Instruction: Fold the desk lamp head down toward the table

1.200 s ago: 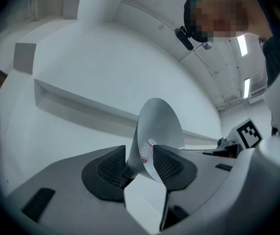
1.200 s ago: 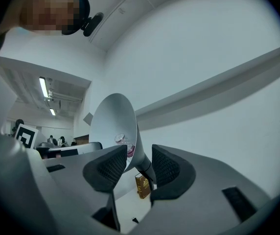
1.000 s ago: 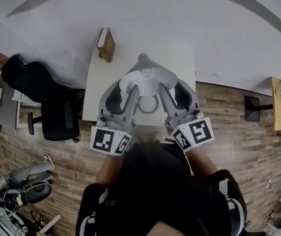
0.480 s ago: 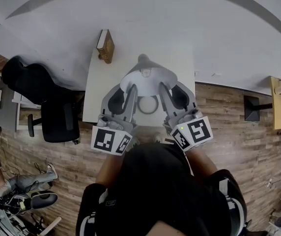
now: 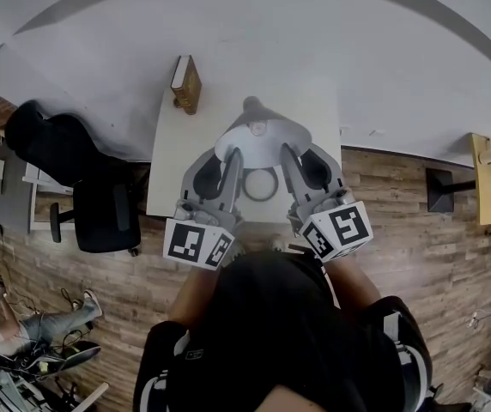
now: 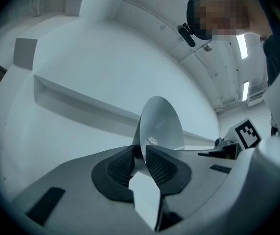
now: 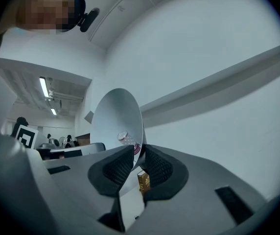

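The white table stands against a pale wall, with a black office chair on the wooden floor beside it. The desk lamp stands near the table's front edge. Its lamp head, a wide cone-shaped shade, is raised above the round lamp base with its open side turned towards the person, so it is not yet folded down.

What is new is the grip. A second ago, in the head view, both pairs of jaws stood clearly wider on either side of the shade. They have just been closing.

- **Left gripper:** the left gripper is now narrowed to a slit, and the thin rim of the shade runs down between its ribbed pads. The pads look pressed on the rim.
- **Right gripper:** the right gripper is drawn in the same way on the opposite side of the rim, with the metal edge caught between its pads.

Neither hand has shifted and the shade sits where it did, so only the pinch has changed.

I judge that the grasp is just made and the folding itself has not begun. With a hold on both sides, the head can probably be swung down evenly. The rim is thin and smooth, though, so it may slip if it is pulled before the pads seat.

A small bulb shows inside the shade, and a brown book stands at the table's far left corner, well apart from the lamp.
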### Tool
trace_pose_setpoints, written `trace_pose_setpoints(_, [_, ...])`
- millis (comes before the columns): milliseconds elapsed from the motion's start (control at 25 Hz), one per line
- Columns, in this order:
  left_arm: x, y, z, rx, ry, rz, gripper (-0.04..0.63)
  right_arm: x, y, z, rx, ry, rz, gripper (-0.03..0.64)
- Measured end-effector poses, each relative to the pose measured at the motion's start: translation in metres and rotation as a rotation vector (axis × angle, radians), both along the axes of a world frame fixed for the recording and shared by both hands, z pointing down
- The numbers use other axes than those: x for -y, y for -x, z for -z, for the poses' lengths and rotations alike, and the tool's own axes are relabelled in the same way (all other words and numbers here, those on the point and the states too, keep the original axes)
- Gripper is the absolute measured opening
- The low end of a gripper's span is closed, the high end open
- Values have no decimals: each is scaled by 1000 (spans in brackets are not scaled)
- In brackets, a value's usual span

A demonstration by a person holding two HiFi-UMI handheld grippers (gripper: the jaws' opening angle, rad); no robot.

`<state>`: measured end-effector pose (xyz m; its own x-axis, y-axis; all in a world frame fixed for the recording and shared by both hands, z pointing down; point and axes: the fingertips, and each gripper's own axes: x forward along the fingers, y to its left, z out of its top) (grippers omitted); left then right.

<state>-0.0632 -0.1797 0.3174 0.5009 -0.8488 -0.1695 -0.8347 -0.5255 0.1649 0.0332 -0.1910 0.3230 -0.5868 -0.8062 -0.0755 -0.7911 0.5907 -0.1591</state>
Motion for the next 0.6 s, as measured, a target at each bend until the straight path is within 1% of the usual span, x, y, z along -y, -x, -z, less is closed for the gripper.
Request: trace_pose_setpoints(600, [-5,0,-10,4,18,-15,78,-5,-4,-11,-13,19,-30,67])
